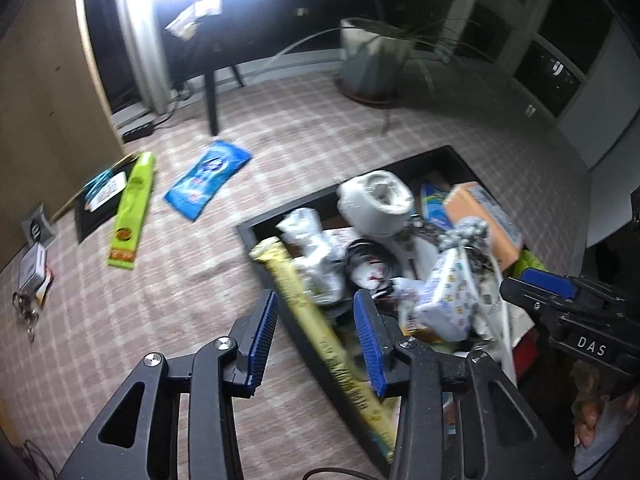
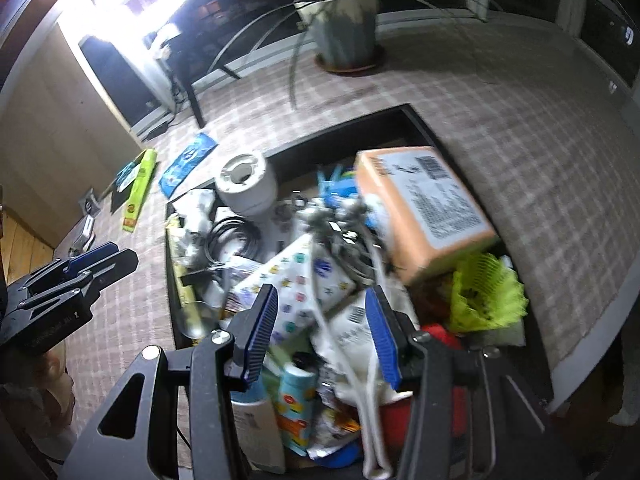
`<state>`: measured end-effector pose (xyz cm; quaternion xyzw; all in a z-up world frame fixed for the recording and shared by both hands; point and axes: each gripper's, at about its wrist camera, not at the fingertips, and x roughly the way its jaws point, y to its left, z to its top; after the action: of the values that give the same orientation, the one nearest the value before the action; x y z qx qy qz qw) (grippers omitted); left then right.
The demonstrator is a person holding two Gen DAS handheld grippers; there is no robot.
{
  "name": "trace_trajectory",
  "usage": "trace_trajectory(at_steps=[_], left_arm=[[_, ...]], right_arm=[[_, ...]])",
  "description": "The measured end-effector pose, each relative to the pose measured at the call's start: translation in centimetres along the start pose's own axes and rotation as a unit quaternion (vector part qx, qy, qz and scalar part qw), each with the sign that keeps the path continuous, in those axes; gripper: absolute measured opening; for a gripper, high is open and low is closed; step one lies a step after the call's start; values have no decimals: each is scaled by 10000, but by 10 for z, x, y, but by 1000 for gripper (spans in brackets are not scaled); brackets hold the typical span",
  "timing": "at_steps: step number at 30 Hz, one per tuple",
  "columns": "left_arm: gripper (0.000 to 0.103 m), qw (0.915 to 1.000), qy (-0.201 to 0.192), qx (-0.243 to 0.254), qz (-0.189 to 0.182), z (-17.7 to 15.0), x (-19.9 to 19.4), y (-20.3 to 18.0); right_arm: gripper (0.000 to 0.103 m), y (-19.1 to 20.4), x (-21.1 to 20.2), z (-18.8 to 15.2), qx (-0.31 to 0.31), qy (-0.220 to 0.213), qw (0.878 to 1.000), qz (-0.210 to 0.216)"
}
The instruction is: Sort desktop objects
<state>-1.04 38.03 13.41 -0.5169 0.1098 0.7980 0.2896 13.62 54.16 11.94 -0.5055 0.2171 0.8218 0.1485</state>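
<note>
The checked carpet floor (image 1: 168, 288) carries a black tray (image 1: 256, 236) at three o'clock, a blue packet (image 1: 208, 184) and green packet (image 1: 132, 208) at ten, and keys (image 1: 30, 280) at nine.

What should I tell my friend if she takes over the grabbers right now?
Left gripper: open, holding nothing, above the yellow tube at the bin's edge.
Right gripper: open, holding nothing, over the pile.
Black bin: still crowded, with the orange box, white roll, patterned packet, neon mesh and cables.
Done: green packet and blue wipes pack lie out on the checked cloth.
Left: nearly everything in the bin still needs sorting.
</note>
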Motion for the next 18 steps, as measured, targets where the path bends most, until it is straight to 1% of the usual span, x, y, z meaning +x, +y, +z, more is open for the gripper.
trace_trajectory(at_steps=[2,5,9,14,16,18], left_arm=[[38,9999,8,-111,79,-2,-1,13],[42,9995,-2,-258,186,-6,-3,30],[43,9982,-8,-501,337,-13,-6,58],[43,9946,-17,-860,586,-28,-14,95],[48,9926,-42,-1004,677,-35,-19,110],[49,9901,-95,-1157,791,-44,-26,125]], right_arm=[[46,10,5,3,-91,23,9999,49],[47,25,12,8,-245,58,9996,142],[47,46,19,14,-453,86,9986,278],[48,73,25,19,-690,114,9966,437],[51,86,26,20,-795,108,9955,495],[52,100,27,19,-919,90,9943,539]])
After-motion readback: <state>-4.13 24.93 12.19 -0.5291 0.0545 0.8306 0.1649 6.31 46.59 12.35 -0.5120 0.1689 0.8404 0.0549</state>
